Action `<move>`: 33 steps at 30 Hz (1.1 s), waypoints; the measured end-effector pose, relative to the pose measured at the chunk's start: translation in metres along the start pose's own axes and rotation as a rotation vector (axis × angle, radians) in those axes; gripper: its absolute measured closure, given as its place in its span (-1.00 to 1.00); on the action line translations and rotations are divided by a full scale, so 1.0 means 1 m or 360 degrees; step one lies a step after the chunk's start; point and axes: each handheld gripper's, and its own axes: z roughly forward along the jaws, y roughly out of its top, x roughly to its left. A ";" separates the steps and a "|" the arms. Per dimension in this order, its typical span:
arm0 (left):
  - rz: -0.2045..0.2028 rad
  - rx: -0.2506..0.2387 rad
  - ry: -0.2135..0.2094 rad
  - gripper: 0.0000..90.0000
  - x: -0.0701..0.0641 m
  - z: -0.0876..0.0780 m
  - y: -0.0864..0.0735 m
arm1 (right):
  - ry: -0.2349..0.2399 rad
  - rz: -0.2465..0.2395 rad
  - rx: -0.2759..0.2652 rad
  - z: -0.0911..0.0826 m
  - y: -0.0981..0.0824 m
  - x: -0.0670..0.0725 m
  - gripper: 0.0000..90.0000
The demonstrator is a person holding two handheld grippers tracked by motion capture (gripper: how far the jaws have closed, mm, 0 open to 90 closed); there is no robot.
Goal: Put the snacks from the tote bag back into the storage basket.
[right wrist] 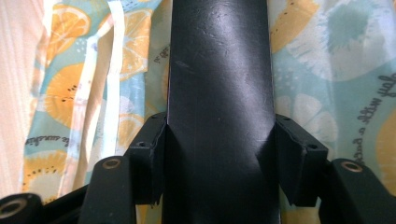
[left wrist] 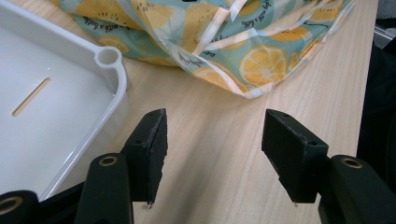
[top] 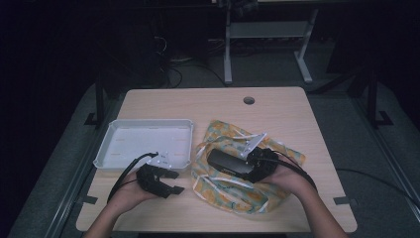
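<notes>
Right gripper clamps black box over fruit-print bag, table's near-right part. Left gripper spread, holding nothing, beside white tray near front edge.

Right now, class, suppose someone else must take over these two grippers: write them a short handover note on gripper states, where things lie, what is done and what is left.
Left gripper: open, nothing between the jaws, over bare table beside the white tray.
Right gripper: shut on the flat black case, both pads pressing its sides, held above the lemon-print bag.
Done: case gripped.
Left: the tray holds nothing so far; the bag lies crumpled, mouth not visibly open. Probably the case goes into the bag or the tray; I cannot tell which.
</notes>
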 end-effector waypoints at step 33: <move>0.0030 -0.0082 0.0014 0.27 0.002 -0.006 0.015 | 0.0050 -0.0070 -0.0019 -0.028 -0.008 0.005 -0.08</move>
